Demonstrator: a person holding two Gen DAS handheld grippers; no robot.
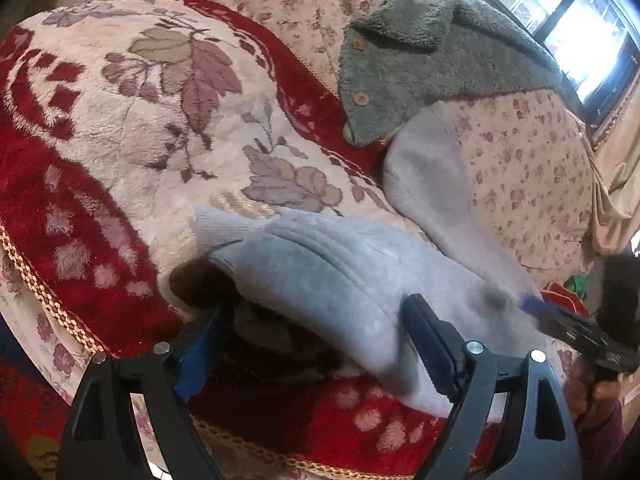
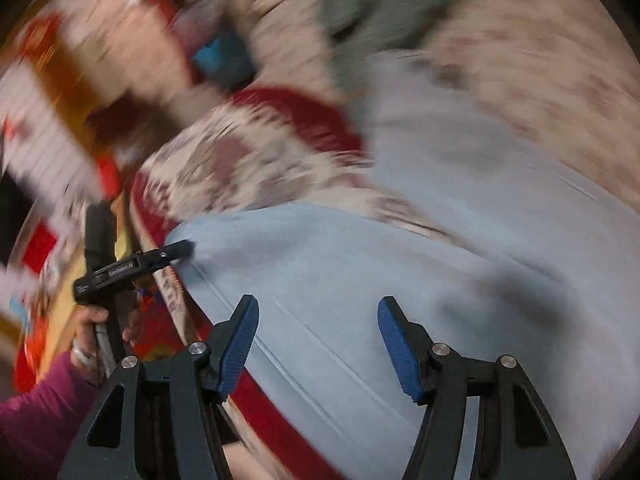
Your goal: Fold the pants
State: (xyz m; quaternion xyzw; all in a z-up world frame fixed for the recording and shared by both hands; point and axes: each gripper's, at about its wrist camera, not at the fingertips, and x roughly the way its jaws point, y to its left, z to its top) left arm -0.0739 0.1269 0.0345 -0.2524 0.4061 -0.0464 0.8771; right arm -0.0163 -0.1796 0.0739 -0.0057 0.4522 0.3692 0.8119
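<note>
Light grey pants (image 1: 340,276) lie across a red and cream floral blanket (image 1: 132,128) on a bed. One part runs up to the right over a flowered quilt (image 1: 528,168). My left gripper (image 1: 316,332) is open, its fingers either side of a raised fold of the pants. It also shows in the right wrist view (image 2: 180,250), its tip at the pants' left edge. My right gripper (image 2: 318,340) is open above the grey cloth (image 2: 400,280), which is blurred. It shows at the right edge of the left wrist view (image 1: 536,304), touching the pants.
A grey-green fleece garment with wooden buttons (image 1: 424,64) lies on the quilt behind the pants. A bright window (image 1: 580,28) is at the far right. The bed edge with gold trim (image 1: 52,300) runs along the left.
</note>
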